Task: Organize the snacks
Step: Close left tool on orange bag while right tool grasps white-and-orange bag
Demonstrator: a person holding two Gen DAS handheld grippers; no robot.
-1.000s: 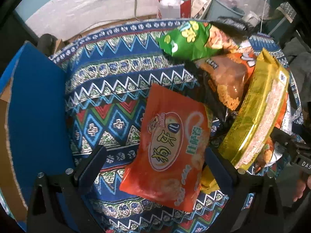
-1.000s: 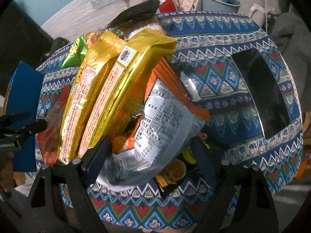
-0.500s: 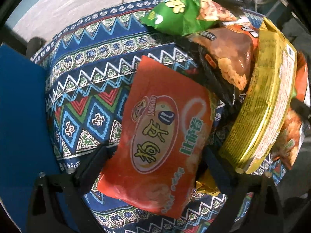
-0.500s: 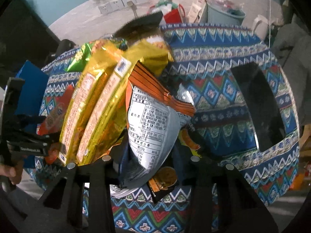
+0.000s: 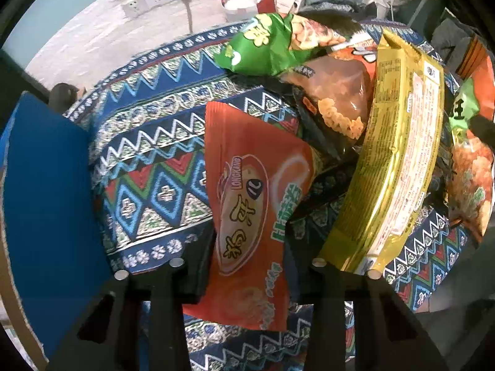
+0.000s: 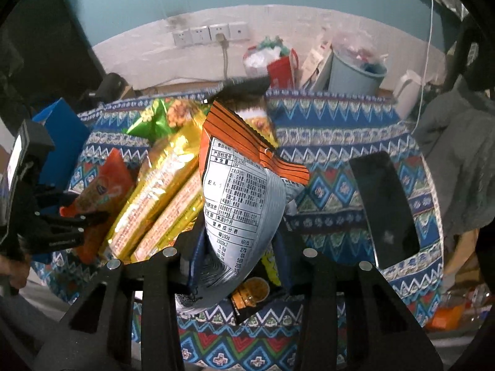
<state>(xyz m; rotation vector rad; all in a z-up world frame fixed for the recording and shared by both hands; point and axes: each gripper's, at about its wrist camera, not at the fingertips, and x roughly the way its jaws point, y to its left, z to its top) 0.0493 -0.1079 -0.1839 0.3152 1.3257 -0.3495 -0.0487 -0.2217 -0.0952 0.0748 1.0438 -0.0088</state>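
Observation:
My left gripper (image 5: 247, 262) is shut on the near end of a red-orange snack bag (image 5: 253, 204) and holds it over the patterned tablecloth (image 5: 148, 167); this gripper and bag also show in the right wrist view (image 6: 99, 191). My right gripper (image 6: 238, 256) is shut on a silver-and-orange snack bag (image 6: 241, 198) with a printed nutrition label, lifted and tilted upright. Between them lies a pile: gold packets (image 5: 399, 160), a green bag (image 5: 263, 46) and an orange crisp bag (image 5: 337, 99).
A blue box (image 5: 46, 204) stands at the table's left edge. A black rectangular tray (image 6: 383, 207) lies on the right of the table. Behind the table are wall sockets (image 6: 210, 34), a blue bin (image 6: 355, 74), a red bag (image 6: 278, 68) and a white kettle (image 6: 408, 92).
Both grippers have closed, each on its bag. The right one has lifted the silver-and-orange bag up and back from the pile. The left one holds the red-orange bag, slightly raised.

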